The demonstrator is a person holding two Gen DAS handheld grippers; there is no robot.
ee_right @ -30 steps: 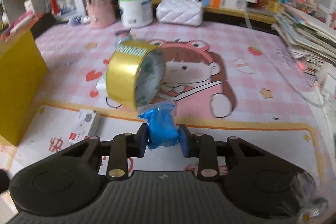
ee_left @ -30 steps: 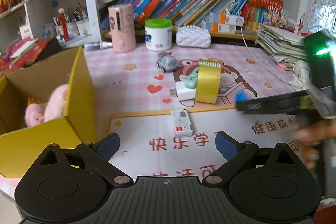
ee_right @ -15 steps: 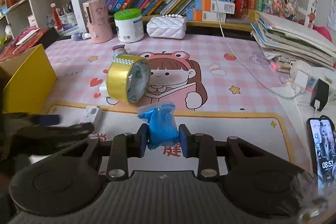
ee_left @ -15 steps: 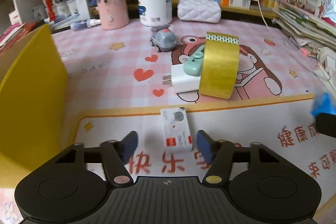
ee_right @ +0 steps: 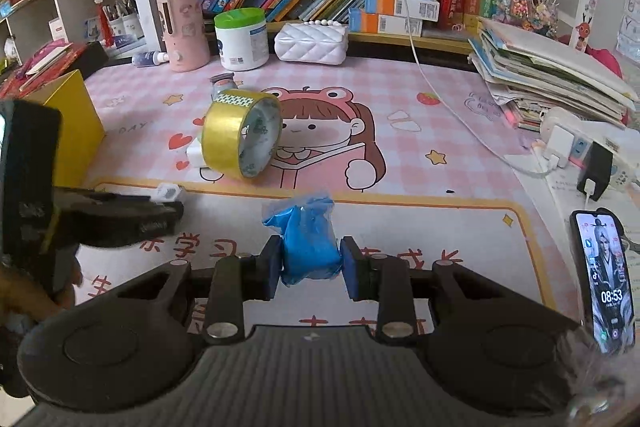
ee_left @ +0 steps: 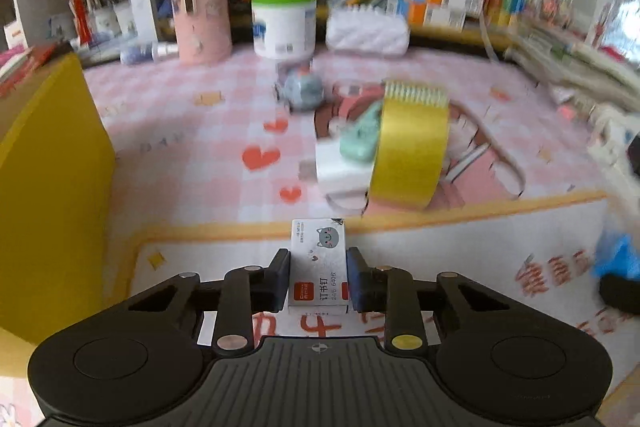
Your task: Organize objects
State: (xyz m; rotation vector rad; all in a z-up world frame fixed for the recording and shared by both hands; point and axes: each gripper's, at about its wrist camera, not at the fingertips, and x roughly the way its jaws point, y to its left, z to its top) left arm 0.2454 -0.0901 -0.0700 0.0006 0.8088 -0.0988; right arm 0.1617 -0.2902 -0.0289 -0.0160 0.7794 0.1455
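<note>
My left gripper (ee_left: 318, 281) is shut on a small white staple box (ee_left: 319, 267) low over the desk mat; it also shows in the right wrist view (ee_right: 168, 193). My right gripper (ee_right: 308, 261) is shut on a crumpled blue bag (ee_right: 308, 241), also seen in the left wrist view (ee_left: 618, 259). A yellow tape roll (ee_left: 410, 143) stands on edge beyond, against a white charger (ee_left: 340, 167) and a mint green item (ee_left: 360, 139). A grey toy car (ee_left: 300, 91) sits further back. A yellow cardboard box (ee_left: 48, 163) stands at the left.
A pink cylinder (ee_right: 182, 27), a green-lidded white jar (ee_right: 241, 39) and a white quilted pouch (ee_right: 312, 41) line the back under bookshelves. A book stack (ee_right: 548, 75), power strip (ee_right: 580, 143) and phone (ee_right: 606, 275) are at the right. A white cable (ee_right: 444, 103) crosses the mat.
My left gripper moved forward over the staple box and closed on it. My right gripper drew back from the tape roll with the blue bag.
</note>
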